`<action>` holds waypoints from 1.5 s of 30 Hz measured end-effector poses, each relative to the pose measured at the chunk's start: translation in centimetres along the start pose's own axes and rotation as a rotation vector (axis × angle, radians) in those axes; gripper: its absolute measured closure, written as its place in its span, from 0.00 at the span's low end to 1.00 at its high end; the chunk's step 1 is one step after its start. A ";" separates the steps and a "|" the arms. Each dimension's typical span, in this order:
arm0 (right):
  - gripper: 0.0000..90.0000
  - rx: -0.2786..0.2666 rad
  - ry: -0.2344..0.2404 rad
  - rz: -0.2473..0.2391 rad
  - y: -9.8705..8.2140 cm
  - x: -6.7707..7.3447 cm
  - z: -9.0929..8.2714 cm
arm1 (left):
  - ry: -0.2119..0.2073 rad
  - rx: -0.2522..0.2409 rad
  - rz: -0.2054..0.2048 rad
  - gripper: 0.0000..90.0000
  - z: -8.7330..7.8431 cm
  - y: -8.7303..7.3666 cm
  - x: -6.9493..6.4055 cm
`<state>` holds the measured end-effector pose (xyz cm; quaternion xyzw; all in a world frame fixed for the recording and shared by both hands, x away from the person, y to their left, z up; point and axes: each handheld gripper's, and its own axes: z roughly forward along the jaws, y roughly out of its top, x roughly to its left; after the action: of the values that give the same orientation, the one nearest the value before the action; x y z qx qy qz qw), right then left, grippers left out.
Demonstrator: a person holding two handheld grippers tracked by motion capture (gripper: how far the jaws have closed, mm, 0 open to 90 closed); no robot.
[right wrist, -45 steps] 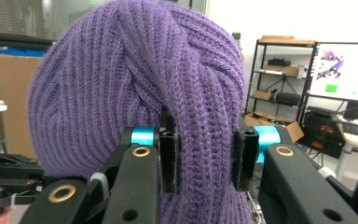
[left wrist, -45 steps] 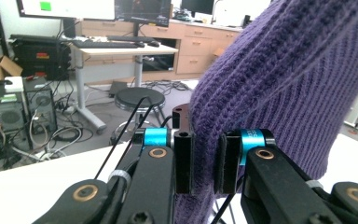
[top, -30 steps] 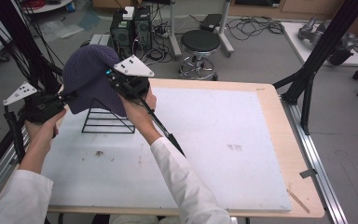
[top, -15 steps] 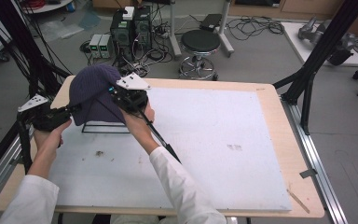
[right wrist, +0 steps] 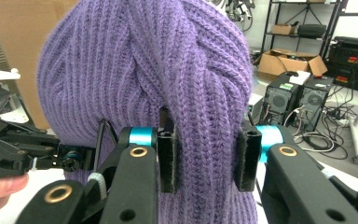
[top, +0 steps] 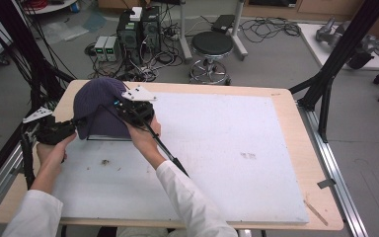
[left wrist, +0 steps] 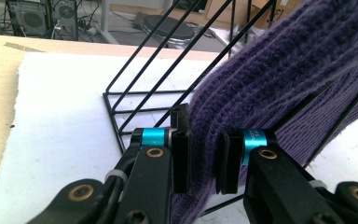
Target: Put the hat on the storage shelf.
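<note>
Purple knit hat sits draped over a black wire rack at the table's far left corner. Left gripper pinches the hat's edge; right gripper is clamped on a knit fold opposite.

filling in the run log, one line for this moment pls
item: purple knit beanie | on: black wire rack | left claw: shut on beanie | right claw: shut on beanie
</note>
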<state>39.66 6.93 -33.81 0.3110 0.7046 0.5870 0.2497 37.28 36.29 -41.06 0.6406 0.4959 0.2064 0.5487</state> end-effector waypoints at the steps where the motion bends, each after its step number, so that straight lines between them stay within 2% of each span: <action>1: 0.76 0.001 0.000 -0.001 0.0 0.0 0.0 | -0.005 -0.004 -0.002 0.88 0.0 -0.1 0.0; 5: 0.75 0.010 0.011 0.008 0.0 -0.2 0.0 | -0.012 -0.030 0.018 0.86 -0.1 -0.3 -0.1; 7: 0.73 0.017 0.018 0.016 -0.1 -0.4 0.1 | -0.012 -0.040 0.018 0.82 -0.2 -0.3 -0.1; 9: 0.62 0.025 0.023 0.020 -0.1 -0.6 0.2 | -0.028 -0.051 0.001 0.79 -0.2 -0.3 -0.1; 11: 0.49 0.041 0.037 0.039 -0.1 -0.9 0.2 | -0.030 -0.052 0.013 0.76 -0.3 -0.3 -0.2; 13: 0.42 0.058 0.040 0.049 -0.1 -1.2 0.1 | -0.014 -0.077 0.014 0.64 -0.4 -0.1 -0.3; 16: 0.34 0.071 0.027 0.032 0.2 -1.4 -0.2 | -0.028 -0.122 0.010 0.59 -0.9 0.1 -0.5; 17: 0.32 0.065 0.015 0.023 0.4 -1.5 -0.5 | -0.030 -0.133 0.010 0.54 -1.0 0.1 -0.5; 19: 0.30 0.052 0.015 0.019 0.7 -1.8 -0.8 | -0.047 -0.167 -0.002 0.50 -1.3 0.2 -0.7; 22: 0.24 0.042 -0.013 0.019 1.1 -2.0 -1.4 | -0.081 -0.224 -0.025 0.47 -1.9 0.6 -1.3; 27: 0.22 0.023 -0.041 0.013 1.6 -2.7 -2.3 | -0.084 -0.276 -0.027 0.44 -2.6 1.0 -1.8; 31: 0.21 0.009 -0.060 0.013 2.0 -3.4 -3.1 | -0.060 -0.295 -0.023 0.41 -3.1 1.1 -2.0; 34: 0.19 0.003 -0.076 0.009 2.1 -4.1 -3.7 | -0.007 -0.313 0.010 0.39 -3.4 1.2 -2.2; 38: 0.19 0.004 -0.104 -0.013 2.5 -4.9 -5.0 | 0.012 -0.325 0.020 0.36 -3.6 1.3 -2.4; 45: 0.18 -0.042 -0.159 -0.037 2.8 -6.6 -8.3 | 0.037 -0.341 0.032 0.33 -3.6 1.4 -3.0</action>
<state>38.66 -3.12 -29.57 0.3382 0.6757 0.5704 0.3220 33.69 35.67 -37.83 0.5423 0.4533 0.3080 0.6368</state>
